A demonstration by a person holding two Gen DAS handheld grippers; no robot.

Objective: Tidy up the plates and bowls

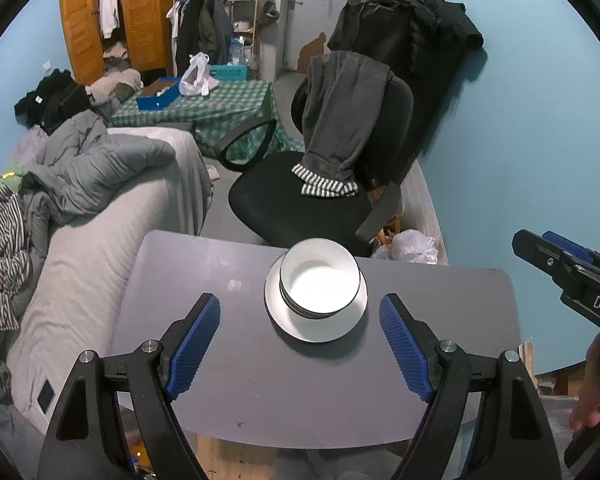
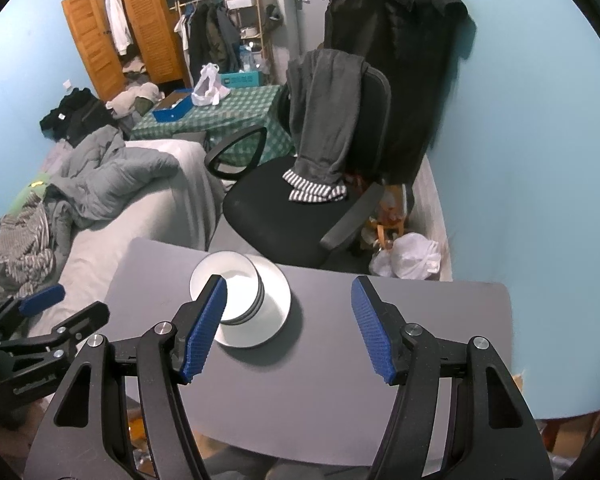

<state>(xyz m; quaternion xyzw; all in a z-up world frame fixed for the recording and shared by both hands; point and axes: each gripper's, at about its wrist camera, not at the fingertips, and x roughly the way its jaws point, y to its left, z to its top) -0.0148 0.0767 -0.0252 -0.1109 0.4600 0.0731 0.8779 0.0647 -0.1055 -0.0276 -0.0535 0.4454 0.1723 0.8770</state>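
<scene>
Bowls (image 1: 319, 276) stacked on a white plate (image 1: 315, 326) at the far side of a grey table (image 1: 228, 360) in a cluttered blue-walled bedroom.
Both grippers hover nearer than the stack, jaws apart and empty: left gripper (image 1: 300, 344) centred on it, right gripper (image 2: 288, 328) to its right. Only the left view shows a hand (image 1: 594, 392).

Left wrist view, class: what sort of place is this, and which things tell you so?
Most likely a lived-in bedroom. A bed with a rumpled grey duvet, an open wooden wardrobe with hanging clothes, and an office chair draped with garments surround the small grey table.
</scene>
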